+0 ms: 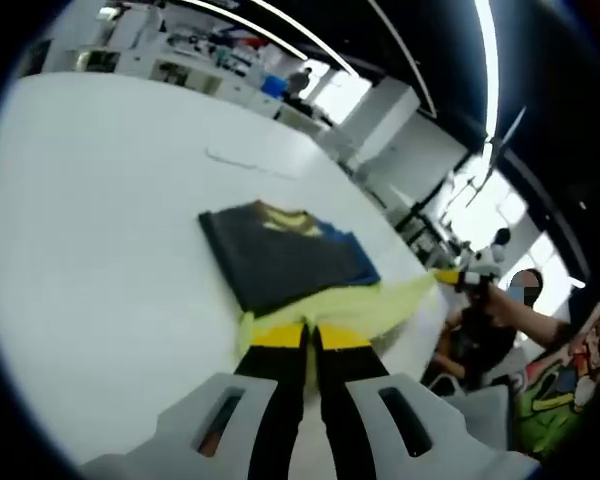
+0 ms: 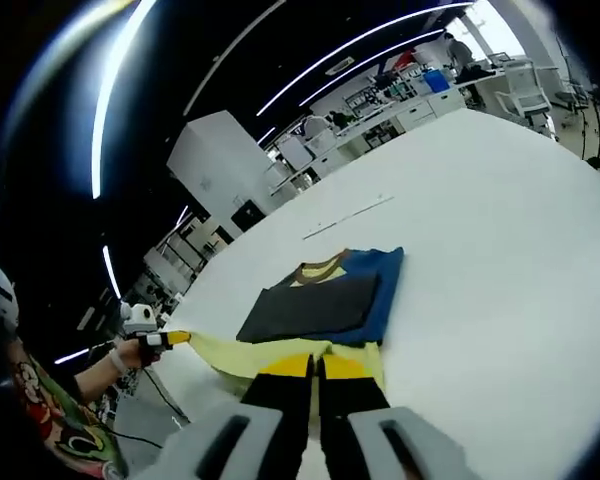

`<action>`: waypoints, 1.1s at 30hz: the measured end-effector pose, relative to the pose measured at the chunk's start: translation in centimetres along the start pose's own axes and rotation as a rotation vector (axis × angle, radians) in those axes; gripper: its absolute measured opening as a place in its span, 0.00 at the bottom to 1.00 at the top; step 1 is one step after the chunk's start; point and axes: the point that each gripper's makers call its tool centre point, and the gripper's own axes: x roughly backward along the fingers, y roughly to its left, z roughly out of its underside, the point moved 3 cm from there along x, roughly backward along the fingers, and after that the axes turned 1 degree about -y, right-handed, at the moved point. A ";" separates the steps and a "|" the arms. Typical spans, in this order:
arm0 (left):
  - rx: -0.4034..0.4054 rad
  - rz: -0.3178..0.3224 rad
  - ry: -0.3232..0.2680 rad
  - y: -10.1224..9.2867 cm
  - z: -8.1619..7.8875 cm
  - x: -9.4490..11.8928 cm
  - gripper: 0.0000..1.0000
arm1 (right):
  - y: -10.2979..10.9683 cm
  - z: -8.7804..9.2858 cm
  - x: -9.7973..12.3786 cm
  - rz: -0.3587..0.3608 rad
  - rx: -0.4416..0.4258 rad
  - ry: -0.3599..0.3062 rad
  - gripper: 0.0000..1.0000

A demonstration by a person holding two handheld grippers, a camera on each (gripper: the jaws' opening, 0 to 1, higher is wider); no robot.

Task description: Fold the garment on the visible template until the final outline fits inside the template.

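A blue garment (image 1: pixel 357 256) (image 2: pixel 387 268) with a yellow-brown collar lies folded on the white table (image 1: pixel 100 230) (image 2: pixel 520 230). A dark grey rectangle (image 1: pixel 280 262) (image 2: pixel 315 306) covers most of it. A pale yellow cloth (image 1: pixel 380 300) (image 2: pixel 242 355) is stretched out at the near side of the pile. My left gripper (image 1: pixel 310 335) (image 2: pixel 175 338) is shut on one end of the cloth. My right gripper (image 2: pixel 315 365) (image 1: pixel 450 277) is shut on the other end. The cloth's middle sags toward the table.
A thin pale line (image 1: pixel 250 163) (image 2: pixel 345 217) marks the table beyond the pile. A person's arm in a colourful sleeve (image 1: pixel 570 370) (image 2: pixel 50 400) stands at the table edge. Benches and shelves (image 1: pixel 200 60) (image 2: pixel 410 100) line the far wall.
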 end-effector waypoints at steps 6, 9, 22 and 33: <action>0.004 -0.002 -0.071 0.7 -3.5 -1.0 0.00 | -0.2 -3.1 -1.8 -0.025 0.008 -0.037 0.00; -0.024 -0.009 -0.075 1.2 -4.5 -2.0 0.00 | -0.3 -4.0 -2.7 -0.029 0.021 -0.039 0.00; -0.039 -0.051 -0.159 4.0 -9.1 -5.5 0.00 | -2.7 -9.0 -6.6 -0.022 0.064 -0.065 0.00; -0.009 -0.115 -0.177 7.3 -10.5 -9.8 0.00 | -7.4 -9.9 -10.6 0.063 0.081 -0.026 0.00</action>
